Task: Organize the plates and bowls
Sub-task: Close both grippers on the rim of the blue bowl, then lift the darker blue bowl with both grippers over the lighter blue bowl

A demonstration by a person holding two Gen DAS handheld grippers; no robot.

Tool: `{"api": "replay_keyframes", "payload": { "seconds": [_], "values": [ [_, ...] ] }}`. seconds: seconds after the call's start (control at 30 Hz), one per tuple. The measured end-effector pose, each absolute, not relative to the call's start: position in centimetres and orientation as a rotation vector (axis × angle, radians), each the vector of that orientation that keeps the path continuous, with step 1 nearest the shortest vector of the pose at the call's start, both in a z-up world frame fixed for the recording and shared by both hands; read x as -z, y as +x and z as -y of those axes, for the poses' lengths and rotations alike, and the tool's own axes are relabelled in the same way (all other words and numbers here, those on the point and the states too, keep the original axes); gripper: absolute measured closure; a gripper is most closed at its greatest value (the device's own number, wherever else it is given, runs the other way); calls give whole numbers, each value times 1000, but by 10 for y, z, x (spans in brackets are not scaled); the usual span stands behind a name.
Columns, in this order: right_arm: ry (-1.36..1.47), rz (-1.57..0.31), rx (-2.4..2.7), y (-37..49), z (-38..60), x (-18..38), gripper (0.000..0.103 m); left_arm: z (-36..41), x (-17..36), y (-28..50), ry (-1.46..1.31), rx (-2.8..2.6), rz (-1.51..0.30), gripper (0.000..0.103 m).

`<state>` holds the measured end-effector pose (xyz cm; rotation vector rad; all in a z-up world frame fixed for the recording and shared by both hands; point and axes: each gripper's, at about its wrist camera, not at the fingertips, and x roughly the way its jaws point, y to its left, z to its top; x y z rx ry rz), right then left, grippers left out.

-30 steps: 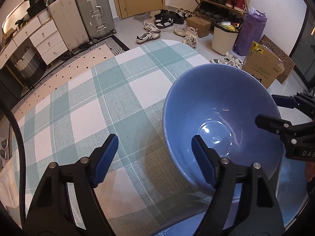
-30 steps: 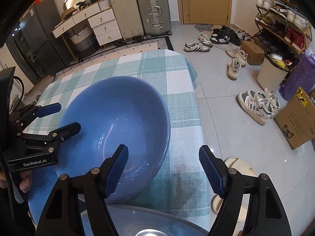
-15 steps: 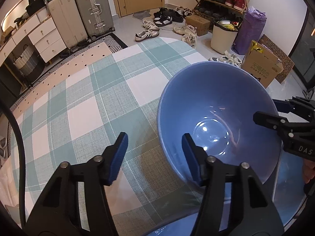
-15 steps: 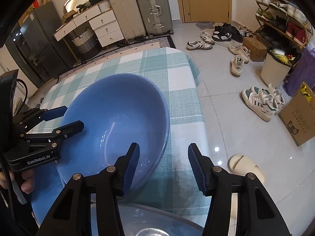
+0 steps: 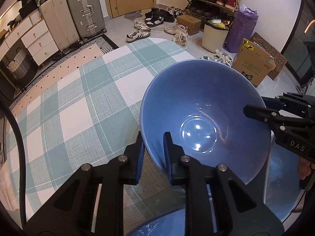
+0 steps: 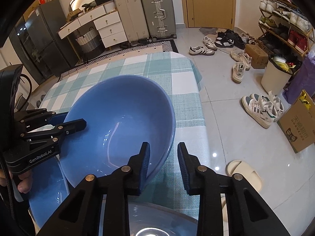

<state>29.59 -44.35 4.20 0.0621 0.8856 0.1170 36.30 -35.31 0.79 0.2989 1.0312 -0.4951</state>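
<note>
A large blue bowl point(image 5: 202, 114) sits on the table with the teal checked cloth point(image 5: 78, 102); it also shows in the right wrist view point(image 6: 122, 122). My left gripper point(image 5: 152, 149) is shut on the bowl's near-left rim, one finger inside and one outside. My right gripper point(image 6: 163, 161) straddles the bowl's right rim; its inner finger touches the wall, the outer finger stands off with a gap. A blue plate point(image 5: 279, 177) lies under or beside the bowl, and shows at the lower left in the right wrist view point(image 6: 49, 192).
A clear glass lid or bowl point(image 6: 157, 220) lies at the near table edge. The table's right edge point(image 6: 198, 106) drops to a tiled floor with shoes, a slipper point(image 6: 244, 173) and a cardboard box point(image 6: 297, 122). Suitcases point(image 5: 74, 19) and drawers stand beyond the table.
Both grippers have narrowed over the bowl's rim from wide open. The left has closed onto the rim; the right has closed partway. The bowl has stayed about in place.
</note>
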Motion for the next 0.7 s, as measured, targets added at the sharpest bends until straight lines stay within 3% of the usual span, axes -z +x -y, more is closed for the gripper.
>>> {"api": "replay_keyframes", "payload": {
  "seconds": [0.07, 0.7],
  "values": [
    [33, -879, -108, 295, 439, -44, 83, 355, -9, 361, 309, 493, -1022, 87],
    [-3, -792, -94, 279, 432, -75, 83, 347, -41, 348, 274, 473, -944, 88]
  ]
}}
